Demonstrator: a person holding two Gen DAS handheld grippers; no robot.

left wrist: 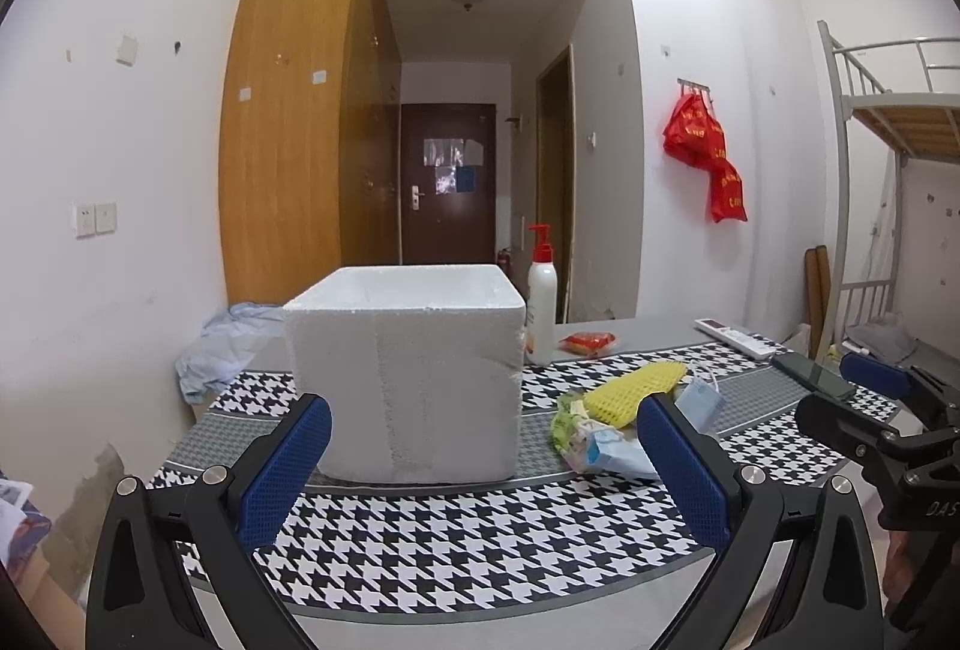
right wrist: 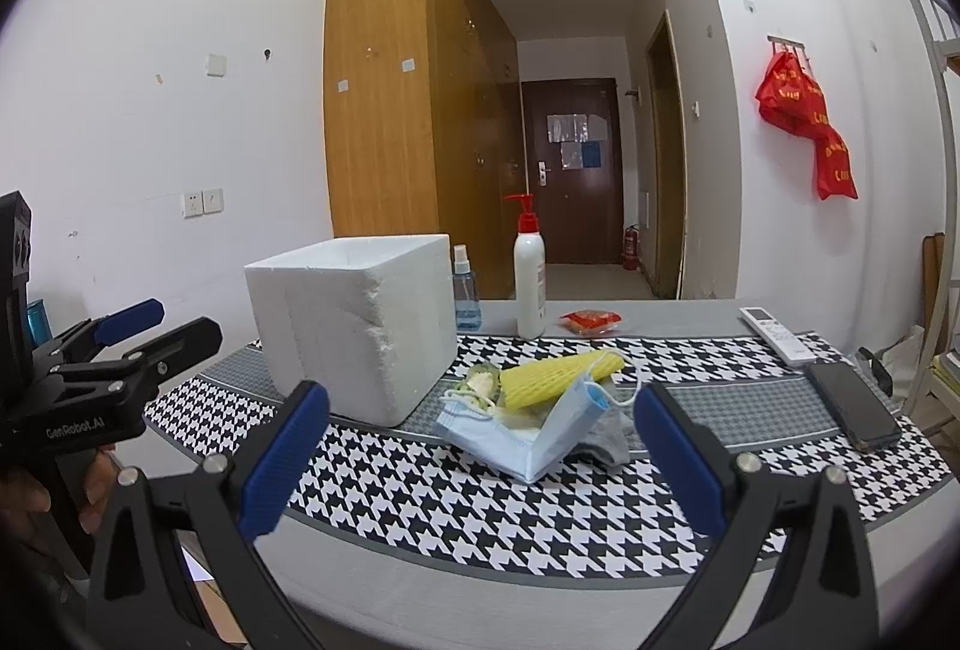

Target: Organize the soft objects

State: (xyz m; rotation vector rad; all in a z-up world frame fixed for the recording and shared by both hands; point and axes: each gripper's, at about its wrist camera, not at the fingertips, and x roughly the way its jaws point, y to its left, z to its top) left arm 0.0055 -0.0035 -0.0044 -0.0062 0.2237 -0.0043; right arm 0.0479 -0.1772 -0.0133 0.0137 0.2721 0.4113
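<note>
A white foam box, open at the top, stands on the houndstooth table. To its right lies a heap of soft things: a yellow foam net, a blue face mask, a green-white wrapper and a grey cloth. My left gripper is open and empty, facing the box. My right gripper is open and empty, facing the heap. Each gripper shows at the other view's edge, the right one and the left one.
A white pump bottle, a blue spray bottle and a red packet stand behind. A remote and a black phone lie at the right. A light blue cloth lies left of the box.
</note>
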